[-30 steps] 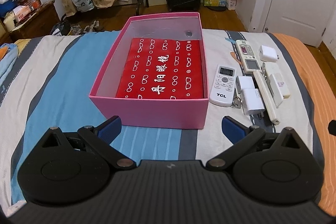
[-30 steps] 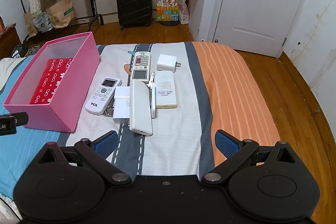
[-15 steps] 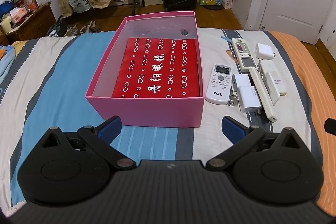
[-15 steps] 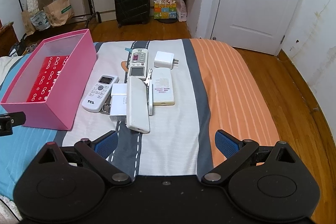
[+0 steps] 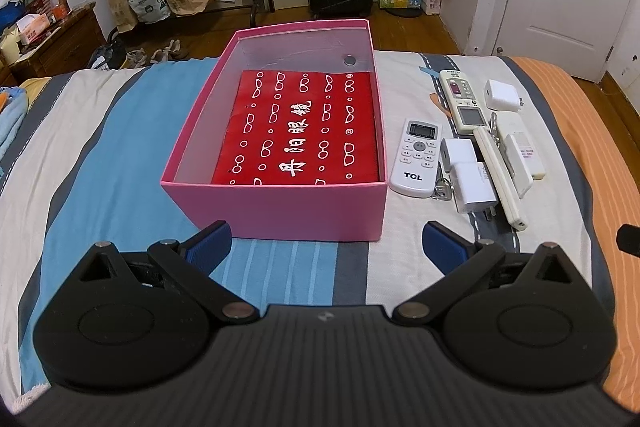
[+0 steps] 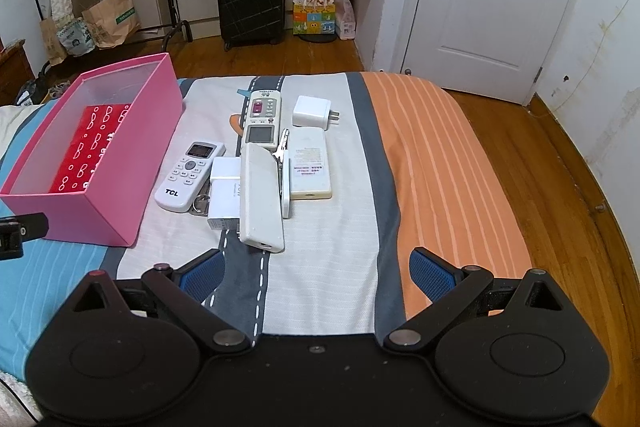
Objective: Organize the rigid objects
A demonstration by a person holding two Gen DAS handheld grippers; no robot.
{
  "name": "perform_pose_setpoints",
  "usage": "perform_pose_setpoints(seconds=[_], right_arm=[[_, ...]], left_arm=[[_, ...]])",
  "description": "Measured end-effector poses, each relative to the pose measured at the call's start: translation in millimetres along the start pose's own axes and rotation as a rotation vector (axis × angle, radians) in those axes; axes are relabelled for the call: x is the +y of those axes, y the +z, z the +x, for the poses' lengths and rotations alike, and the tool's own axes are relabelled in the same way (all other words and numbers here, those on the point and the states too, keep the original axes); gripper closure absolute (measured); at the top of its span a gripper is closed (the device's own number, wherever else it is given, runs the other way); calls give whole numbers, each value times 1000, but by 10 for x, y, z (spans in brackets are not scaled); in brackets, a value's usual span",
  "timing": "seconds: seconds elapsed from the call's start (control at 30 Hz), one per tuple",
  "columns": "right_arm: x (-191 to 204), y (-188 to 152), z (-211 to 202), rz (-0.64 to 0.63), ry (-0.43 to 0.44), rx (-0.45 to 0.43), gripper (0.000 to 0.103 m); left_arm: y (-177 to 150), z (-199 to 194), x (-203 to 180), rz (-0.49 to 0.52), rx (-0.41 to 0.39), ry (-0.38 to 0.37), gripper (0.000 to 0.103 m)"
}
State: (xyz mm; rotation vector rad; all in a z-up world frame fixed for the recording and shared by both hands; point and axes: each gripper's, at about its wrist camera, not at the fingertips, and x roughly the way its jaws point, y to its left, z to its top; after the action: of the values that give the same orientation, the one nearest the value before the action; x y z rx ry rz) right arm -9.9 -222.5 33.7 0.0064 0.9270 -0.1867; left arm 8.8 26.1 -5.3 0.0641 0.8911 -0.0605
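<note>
Right tool (image 6: 314, 273) hovered above the bed (image 6: 448, 163), fingers spread wide, nothing between them. Left tool (image 5: 326, 241) likewise spread and empty, hanging just short of the near wall of the pink box (image 5: 280, 211).

Items to sort lay in a tight cluster on the bed, just right of the box and ahead of the right tool. Nearest: a long white remote (image 6: 261, 197), apparently face down. Beside it a white charger (image 6: 225, 193), partly overlapped by that remote, and the TCL remote (image 6: 190, 175). A set of keys (image 6: 200, 205) lay between those two. Further back: a grey-screened remote (image 6: 262, 119), a flat cream power bank (image 6: 310, 163) and a second charger (image 6: 312, 111) set apart.

Judgement: all are light, stiff plastic shells, smooth and likely slippery; the bedding will give under pressure. Best hold for the long remote is probably across its narrow width near mid-length. The box contained a red printed sheet (image 5: 300, 131) and a small round disc (image 5: 350, 59).
</note>
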Motion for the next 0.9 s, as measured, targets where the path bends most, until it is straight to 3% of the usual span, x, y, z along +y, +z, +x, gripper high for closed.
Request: perform_pose_setpoints(seconds=[0.63,0.9], right_arm=[[11,-7,30,-13,2,10,3],[-17,78,-219,-48,66,-90,3]], left_arm=[[-22,15,-35,18,3,-1,0],[-5,-102,-164,100,-7,-33,0]])
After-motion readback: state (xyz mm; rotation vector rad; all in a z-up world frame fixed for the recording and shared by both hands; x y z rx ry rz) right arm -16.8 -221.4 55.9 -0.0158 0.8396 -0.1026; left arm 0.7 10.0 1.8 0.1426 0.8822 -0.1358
